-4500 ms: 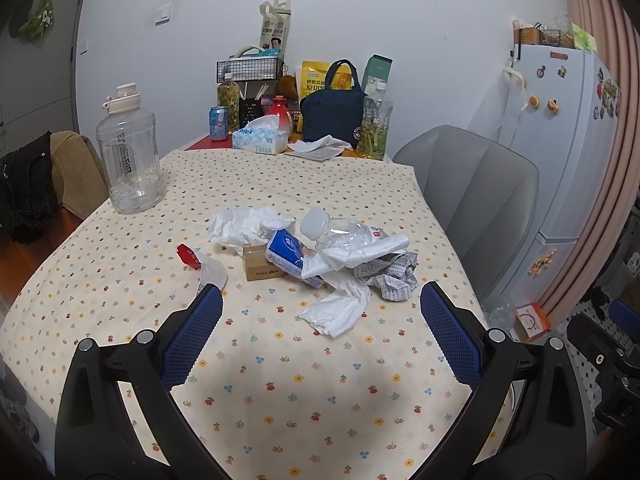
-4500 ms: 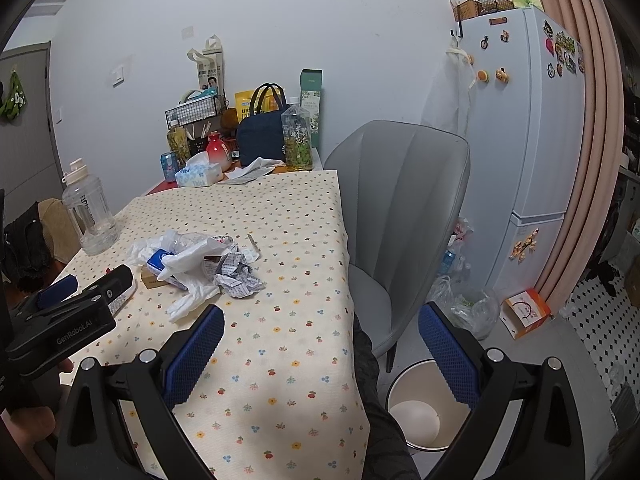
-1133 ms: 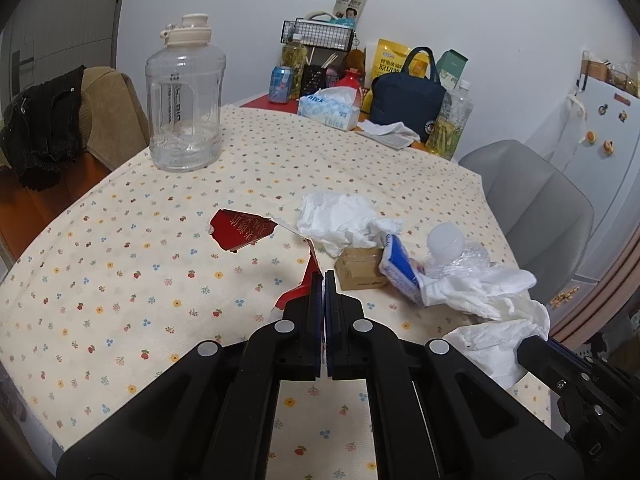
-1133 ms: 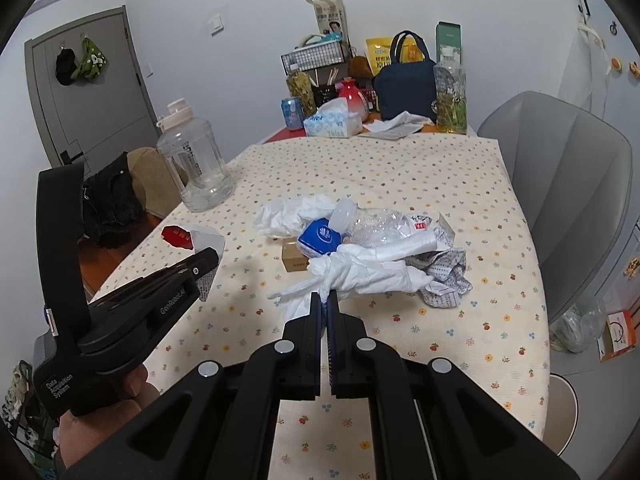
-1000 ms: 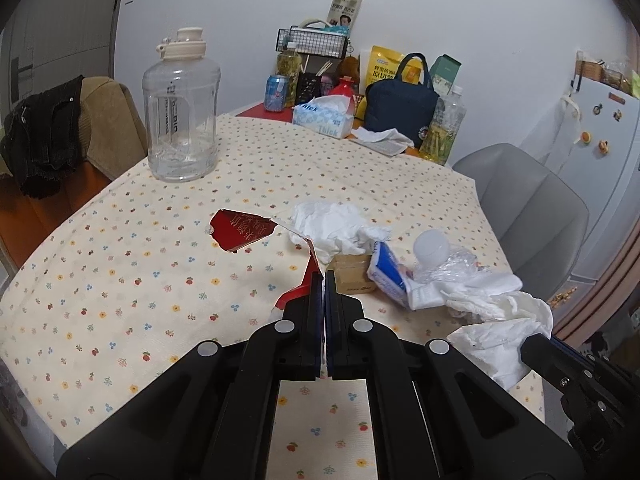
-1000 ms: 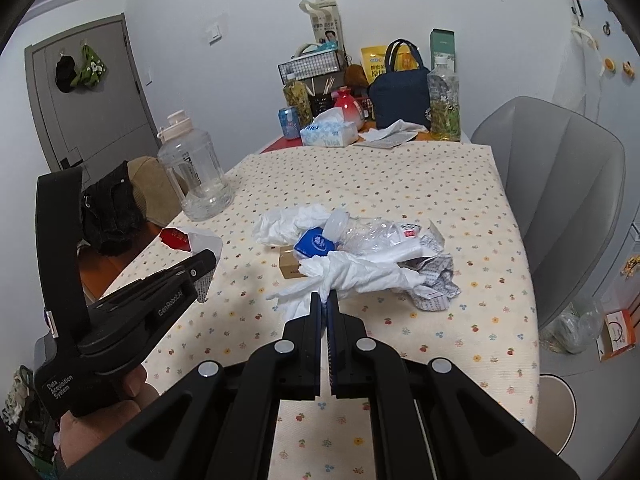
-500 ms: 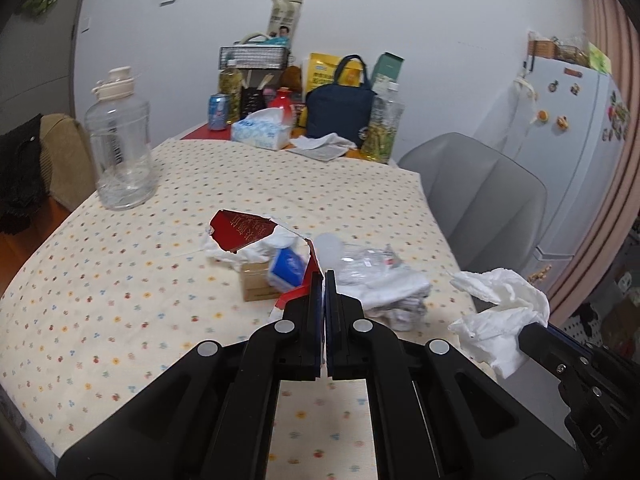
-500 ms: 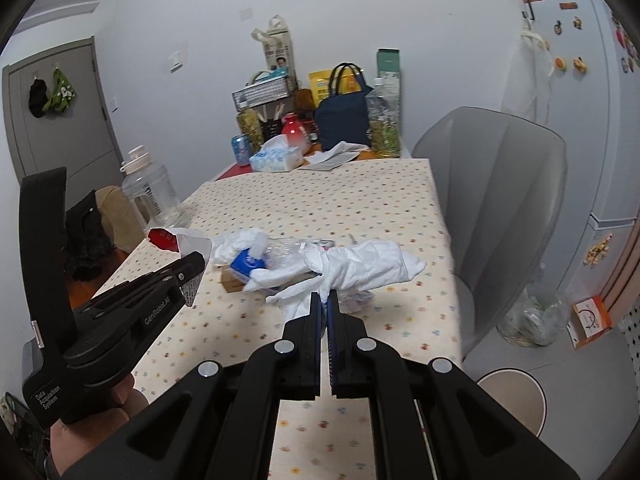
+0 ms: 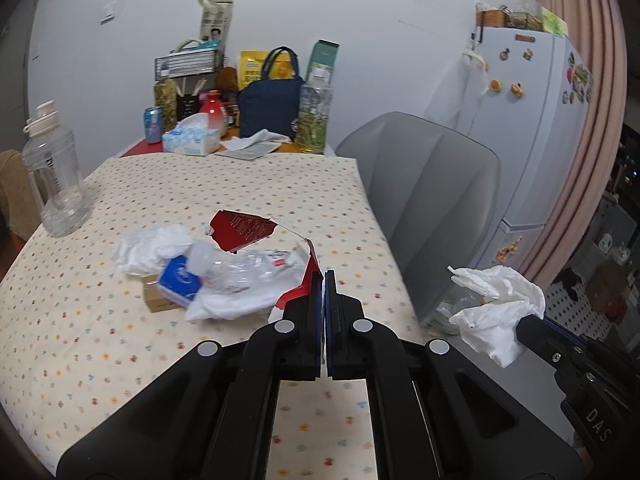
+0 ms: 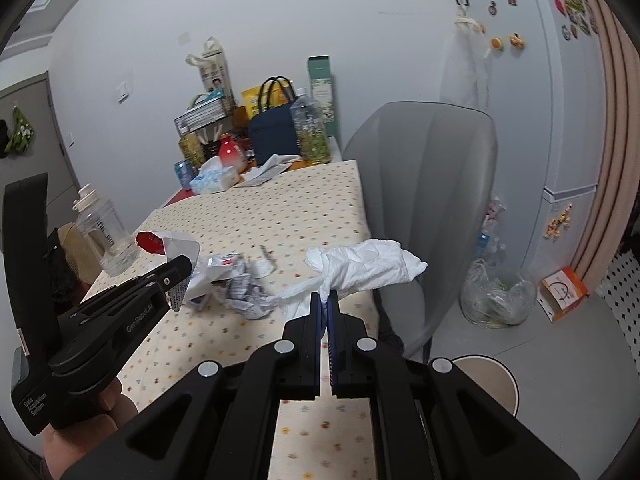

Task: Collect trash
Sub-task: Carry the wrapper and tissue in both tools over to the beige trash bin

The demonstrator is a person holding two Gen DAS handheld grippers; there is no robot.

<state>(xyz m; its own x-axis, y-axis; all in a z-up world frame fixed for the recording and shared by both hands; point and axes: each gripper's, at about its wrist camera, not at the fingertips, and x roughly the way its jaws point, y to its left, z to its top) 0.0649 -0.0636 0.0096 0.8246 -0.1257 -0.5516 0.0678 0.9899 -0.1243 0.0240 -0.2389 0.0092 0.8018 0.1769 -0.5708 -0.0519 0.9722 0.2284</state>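
Here, both grippers hang above the near end of a table (image 9: 248, 184) under a dotted cloth. The left gripper (image 9: 323, 276) has its jaws pressed together on a torn red-and-white wrapper (image 9: 244, 232), which lifts clear of the cloth. The right gripper (image 10: 323, 300), likewise clamped, pinches a crumpled white tissue (image 10: 368, 264), held out past the table's right edge in front of a grey chair (image 10: 432, 200).

On the cloth lies the remaining litter: another wad of white tissue (image 9: 152, 246), a crushed clear plastic bottle (image 9: 240, 264), a blue packet (image 9: 180, 282) atop a small cardboard box (image 9: 156, 304), and a scrunched printed paper (image 10: 244, 294).

A round bin (image 10: 494, 380) sits on the floor beside the chair, a clear plastic bag (image 10: 496, 298) beyond it by the fridge (image 10: 560, 100). A large water jug (image 9: 54, 184) stands at the table's left edge.
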